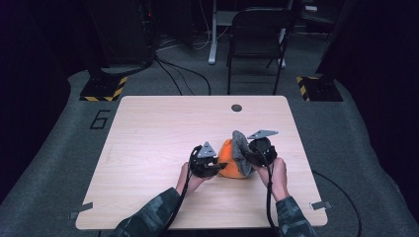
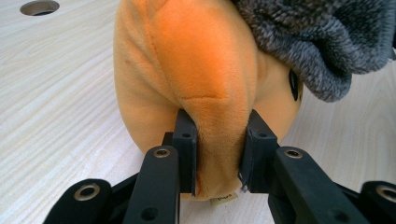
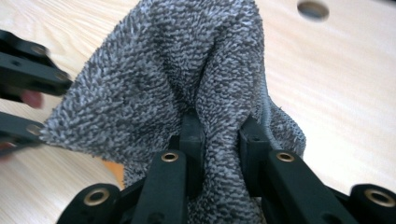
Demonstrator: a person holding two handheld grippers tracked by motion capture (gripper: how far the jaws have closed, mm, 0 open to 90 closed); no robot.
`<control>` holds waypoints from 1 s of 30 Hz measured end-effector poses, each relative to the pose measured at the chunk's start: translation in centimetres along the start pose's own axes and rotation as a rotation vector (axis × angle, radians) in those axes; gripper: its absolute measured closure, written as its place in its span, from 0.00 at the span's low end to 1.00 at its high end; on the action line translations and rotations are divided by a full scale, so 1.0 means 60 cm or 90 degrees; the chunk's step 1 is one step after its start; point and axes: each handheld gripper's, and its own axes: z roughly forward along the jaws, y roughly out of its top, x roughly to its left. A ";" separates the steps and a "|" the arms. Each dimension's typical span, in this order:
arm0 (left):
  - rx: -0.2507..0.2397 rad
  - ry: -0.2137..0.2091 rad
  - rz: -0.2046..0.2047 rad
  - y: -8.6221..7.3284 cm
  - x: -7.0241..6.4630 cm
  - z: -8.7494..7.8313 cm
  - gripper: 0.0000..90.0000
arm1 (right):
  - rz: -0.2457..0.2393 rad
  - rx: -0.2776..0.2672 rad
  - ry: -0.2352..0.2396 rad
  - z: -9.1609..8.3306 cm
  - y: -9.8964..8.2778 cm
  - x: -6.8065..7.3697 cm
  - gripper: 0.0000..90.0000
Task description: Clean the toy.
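Nearest the person, both forearms in camouflage sleeves come in over the front edge of the worktop [image 1: 148,123], a pale wood-grain board with a round cable hole [image 1: 236,107] near its far edge. The left hand-held gripper [image 1: 217,168] pinches a fold of the orange plush toy [image 1: 228,163]; in the left gripper view its jaws press in on either side of a raised ridge of the soft, short-piled toy [image 2: 196,70], which rests on the board with a small label at its base. The right hand-held gripper [image 1: 247,155] is clamped on the grey sock [image 1: 240,145], a thick, nubbly terry knit; in the right gripper view a pleat of the sock [image 3: 187,70] stands bunched between the jaws. The sock sits over the toy's right side like a cap, so toy and sock lie between the two grippers, close in front of the person and right of the worktop's middle. The sock runs from the toy toward the right gripper, and that is likely the line the next move turns on, whether it is drawn further on or pulled off, while the left holds the toy steady. Beyond the worktop stand a folding chair [image 1: 257,39] and loose cables on grey floor.
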 end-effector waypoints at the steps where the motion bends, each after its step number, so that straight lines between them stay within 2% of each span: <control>1: 0.000 0.000 0.000 0.000 0.000 0.000 0.79 | 0.005 0.005 -0.005 0.002 -0.005 -0.007 0.84; 2: -0.001 -0.002 0.003 0.000 0.001 0.001 0.79 | 0.017 0.010 -0.002 0.004 -0.010 -0.013 0.84; 8: -0.007 -0.005 0.003 0.001 0.003 0.004 0.79 | 0.033 0.042 -0.009 0.010 -0.028 -0.038 0.85; 9: -0.007 -0.006 0.005 0.001 0.003 0.004 0.79 | 0.045 0.060 -0.014 0.016 -0.036 -0.049 0.85; 10: -0.007 -0.006 0.005 0.001 0.003 0.004 0.79 | 0.045 0.060 -0.014 0.016 -0.036 -0.049 0.85; 15: -0.009 -0.007 0.011 0.001 0.003 0.004 0.79 | 0.072 0.125 -0.031 0.046 -0.068 -0.073 0.85; 20: -0.014 -0.004 0.016 0.000 0.004 0.004 0.79 | 0.078 0.158 -0.010 0.067 -0.085 -0.088 0.84; 22: -0.012 -0.006 0.016 0.000 0.005 0.003 0.79 | 0.093 0.174 -0.005 0.076 -0.092 -0.092 0.84; 23: -0.013 -0.005 0.016 0.000 0.005 0.003 0.79 | 0.087 0.173 -0.002 0.075 -0.092 -0.095 0.84; 27: -0.015 -0.002 0.014 -0.001 0.006 0.003 0.78 | 0.080 0.162 -0.023 0.059 -0.080 -0.093 0.84; 30: -0.019 0.003 0.016 -0.001 0.005 0.003 0.78 | 0.087 0.124 -0.019 0.028 -0.062 -0.097 0.84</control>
